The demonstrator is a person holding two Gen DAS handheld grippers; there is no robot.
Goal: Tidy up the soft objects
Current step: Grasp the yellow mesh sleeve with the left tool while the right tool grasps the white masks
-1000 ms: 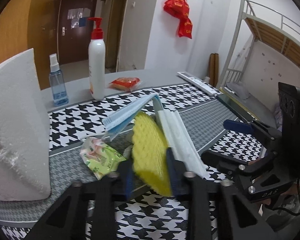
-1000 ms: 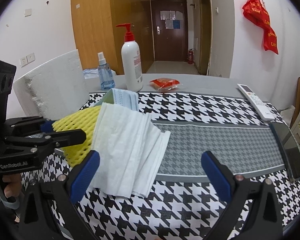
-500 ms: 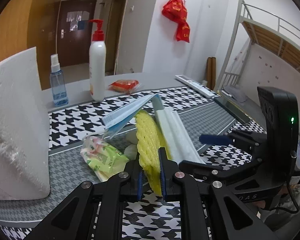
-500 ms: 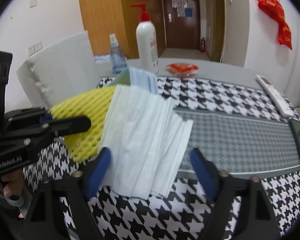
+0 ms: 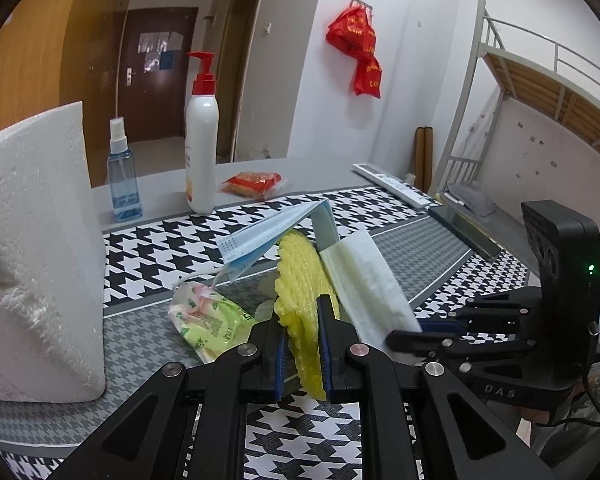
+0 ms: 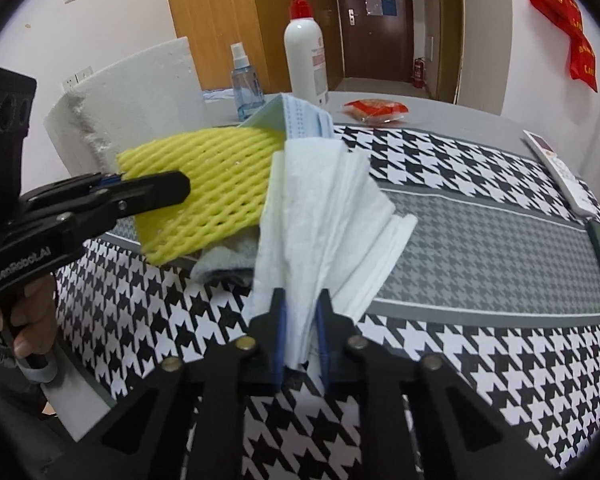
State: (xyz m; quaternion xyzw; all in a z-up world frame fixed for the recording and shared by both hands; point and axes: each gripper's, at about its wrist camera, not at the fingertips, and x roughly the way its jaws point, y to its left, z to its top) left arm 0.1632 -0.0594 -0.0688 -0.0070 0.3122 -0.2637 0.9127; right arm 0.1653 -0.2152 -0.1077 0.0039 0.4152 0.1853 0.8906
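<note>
Houndstooth tablecloth point(image 6: 480, 380) covers the table, grey band across the middle. Left gripper point(image 5: 302, 344) is clamped on the near edge of the yellow foam net point(image 5: 300, 280), held upright on edge. Right gripper point(image 6: 300, 320) is pinched on the near end of the white tissue stack point(image 6: 324, 216), which fans out ahead of it. Net sits just left of the tissues, touching. A blue face mask point(image 6: 304, 120) drapes over both at the far end. Green wipes pack point(image 5: 208, 320) lies left of the left gripper. White foam block point(image 5: 36, 248) further left. Beyond: spray bottle point(image 5: 122, 176), pump bottle point(image 5: 200, 148), red snack packet point(image 5: 252, 182).
</note>
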